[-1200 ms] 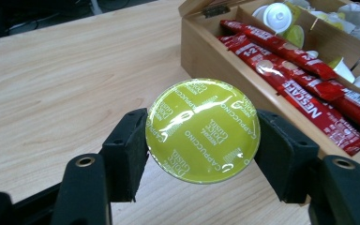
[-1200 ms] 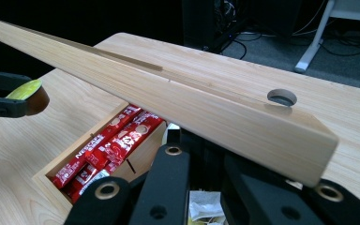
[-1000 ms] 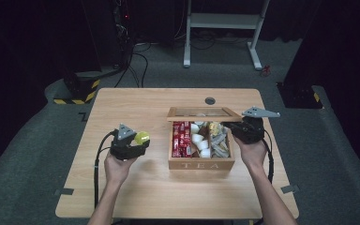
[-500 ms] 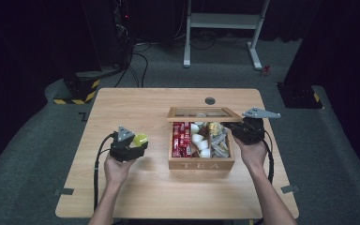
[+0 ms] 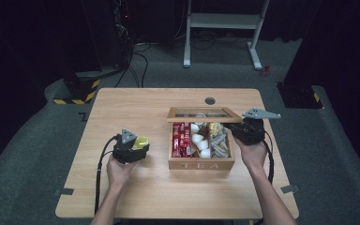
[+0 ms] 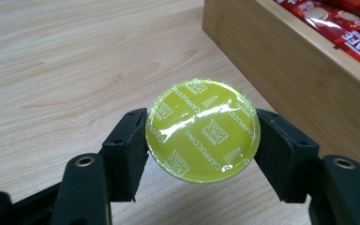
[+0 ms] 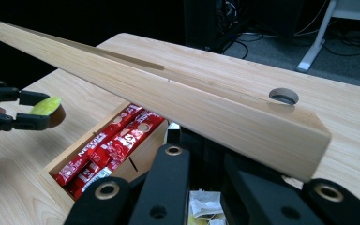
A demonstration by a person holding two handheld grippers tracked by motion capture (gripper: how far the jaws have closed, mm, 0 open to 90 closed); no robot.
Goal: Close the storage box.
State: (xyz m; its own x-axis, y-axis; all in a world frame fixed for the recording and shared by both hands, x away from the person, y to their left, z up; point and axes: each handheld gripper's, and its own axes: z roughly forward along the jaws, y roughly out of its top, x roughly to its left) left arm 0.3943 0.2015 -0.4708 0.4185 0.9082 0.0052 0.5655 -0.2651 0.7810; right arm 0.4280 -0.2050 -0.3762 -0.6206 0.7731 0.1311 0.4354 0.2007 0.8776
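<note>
Yellow-green foil covers the coffee capsule (image 6: 203, 130), which bears the printed word CAPPUCCINO. The left gripper (image 6: 201, 140) has its jaws clamped on the capsule's two sides and holds it above the worktop (image 5: 136, 105), just left of the wooden tea box (image 5: 201, 164). In the high view the left gripper (image 5: 138, 146) and capsule (image 5: 141, 142) sit apart from the box, near its left wall.

The box carries the letters TEA on its front wall. Red sachets (image 5: 181, 138) fill its left compartment; white pods (image 5: 199, 143) occupy the middle, and what appear to be paper-wrapped bags lie at the right.

The right gripper (image 5: 243, 131) has its jaws closed on the end of the box lid (image 7: 178, 101), which stands raised at the rear of the box.
</note>
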